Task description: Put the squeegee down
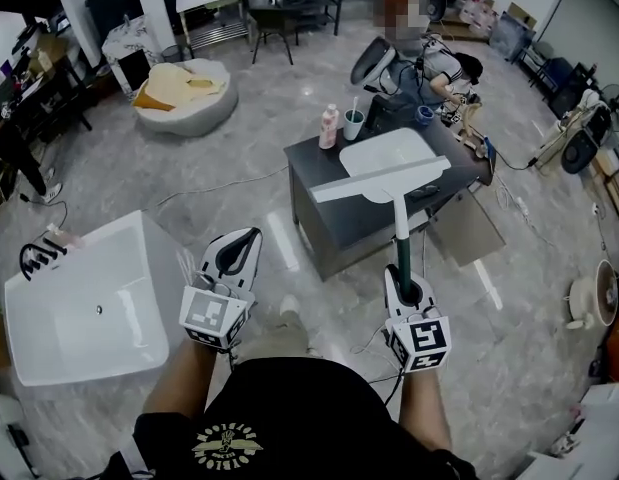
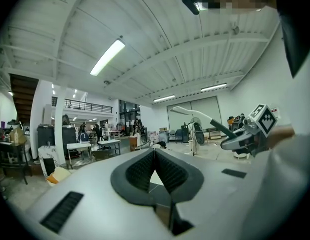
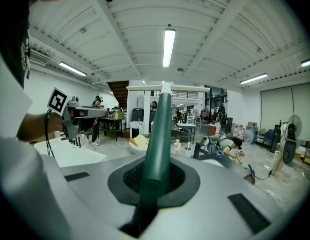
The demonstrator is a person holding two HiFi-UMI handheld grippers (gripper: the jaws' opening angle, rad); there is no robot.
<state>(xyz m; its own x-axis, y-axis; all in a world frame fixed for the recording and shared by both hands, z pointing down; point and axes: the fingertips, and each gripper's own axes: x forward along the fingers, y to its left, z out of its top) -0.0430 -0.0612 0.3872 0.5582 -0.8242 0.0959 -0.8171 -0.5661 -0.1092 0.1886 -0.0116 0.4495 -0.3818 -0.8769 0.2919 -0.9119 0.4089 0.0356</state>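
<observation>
2 grippers up: right gripper (image 1: 404,290) clamped on squeegee (image 1: 384,180) handle, blade twd worktop (image 1: 329,208) at 12 o'clock; left gripper (image 1: 239,248) jaws together, empty.

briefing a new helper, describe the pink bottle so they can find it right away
Find the dark grey table in the middle of the floor, with the white basin on it. At its far left corner stands the pink bottle, beside a cup; it is the only pink thing there.

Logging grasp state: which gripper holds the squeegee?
The right gripper: it is shut on the green handle of the squeegee. The left gripper has its jaws together with nothing between them.
</observation>
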